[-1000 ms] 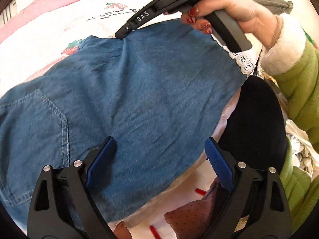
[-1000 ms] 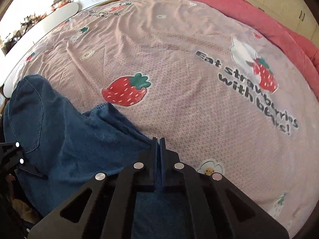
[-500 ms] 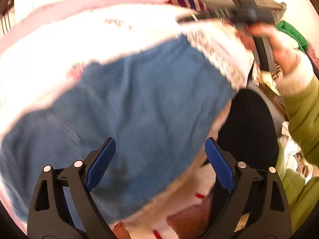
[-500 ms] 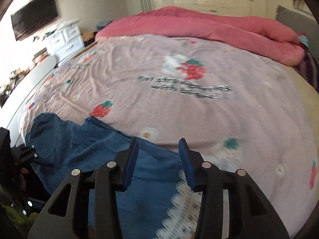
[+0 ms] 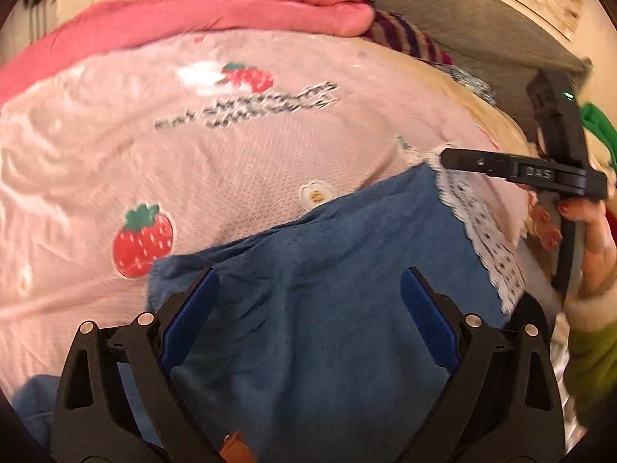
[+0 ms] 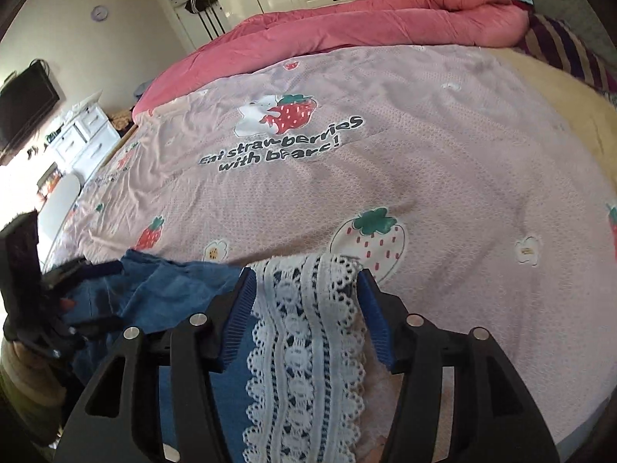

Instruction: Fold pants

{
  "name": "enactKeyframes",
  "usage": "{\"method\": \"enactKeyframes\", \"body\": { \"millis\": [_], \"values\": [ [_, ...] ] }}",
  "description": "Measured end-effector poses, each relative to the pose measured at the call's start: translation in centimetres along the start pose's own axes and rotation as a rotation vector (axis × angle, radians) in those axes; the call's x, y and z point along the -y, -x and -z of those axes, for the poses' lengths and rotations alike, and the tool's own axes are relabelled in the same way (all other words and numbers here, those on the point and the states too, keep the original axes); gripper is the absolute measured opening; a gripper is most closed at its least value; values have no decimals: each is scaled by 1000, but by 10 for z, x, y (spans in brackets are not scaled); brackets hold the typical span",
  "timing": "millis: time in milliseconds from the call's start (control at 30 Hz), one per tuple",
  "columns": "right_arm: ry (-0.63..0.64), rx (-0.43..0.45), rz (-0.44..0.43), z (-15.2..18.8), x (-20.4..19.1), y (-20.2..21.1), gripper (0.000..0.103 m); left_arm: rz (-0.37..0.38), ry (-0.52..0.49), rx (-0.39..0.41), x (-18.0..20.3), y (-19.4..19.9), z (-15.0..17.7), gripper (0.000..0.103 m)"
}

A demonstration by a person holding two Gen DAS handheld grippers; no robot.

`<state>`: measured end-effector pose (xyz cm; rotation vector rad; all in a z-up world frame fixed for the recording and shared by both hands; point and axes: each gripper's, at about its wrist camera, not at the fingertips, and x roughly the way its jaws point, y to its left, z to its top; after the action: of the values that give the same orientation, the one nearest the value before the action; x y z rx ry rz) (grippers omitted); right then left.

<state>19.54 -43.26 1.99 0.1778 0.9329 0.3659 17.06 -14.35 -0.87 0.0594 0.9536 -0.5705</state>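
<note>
Blue denim pants (image 5: 327, 289) with a white lace hem (image 5: 482, 227) lie on a pink strawberry-print bedsheet (image 5: 231, 162) near its front edge. My left gripper (image 5: 308, 308) is open, its blue pads apart above the denim, holding nothing. My right gripper (image 6: 304, 308) is open, its pads either side of the lace hem (image 6: 304, 339), which lies between them without being pinched. The right gripper also shows in the left wrist view (image 5: 455, 160) at the lace corner. The denim (image 6: 181, 293) runs off to the left in the right wrist view.
A pink duvet (image 6: 385, 27) is bunched along the far side of the bed. A striped pillow (image 6: 559, 46) lies at the far right. White drawers (image 6: 85, 135) and a TV (image 6: 23, 104) stand at the left wall. My green sleeve (image 5: 590, 366) is at the right.
The right gripper has gone from shut to open and moved right to the lace hem. The left gripper has stayed open and swung up, so more of the bedsheet shows.
</note>
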Motion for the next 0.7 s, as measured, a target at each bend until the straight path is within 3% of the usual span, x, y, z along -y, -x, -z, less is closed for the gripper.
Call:
{"method": "enactKeyframes", "body": {
  "millis": [33,67,100,433,467,500,567,700],
  "values": [
    [3,-14,-5,-1,0,-3,10,-26,1,-7,-1,-6,2,88],
    [13,-29,11,0,0,-7,3,-68,2,-22,-4,-12,4,88],
    [36,-34,28,0,-1,-7,3,-112,5,-39,-10,-18,6,88],
    [3,-31,18,13,14,-15,3,-114,-13,-48,-32,-32,7,84],
    [1,-19,11,13,14,-10,11,-133,-17,-45,-33,-32,7,84],
    [0,3,29,15,13,1,28,-131,-12,-43,-34,-34,5,84],
    [19,48,40,20,12,20,48,-110,-2,-27,-33,-24,7,84],
    [41,41,25,37,10,46,51,-127,-8,38,-19,3,8,89]
  ]
}}
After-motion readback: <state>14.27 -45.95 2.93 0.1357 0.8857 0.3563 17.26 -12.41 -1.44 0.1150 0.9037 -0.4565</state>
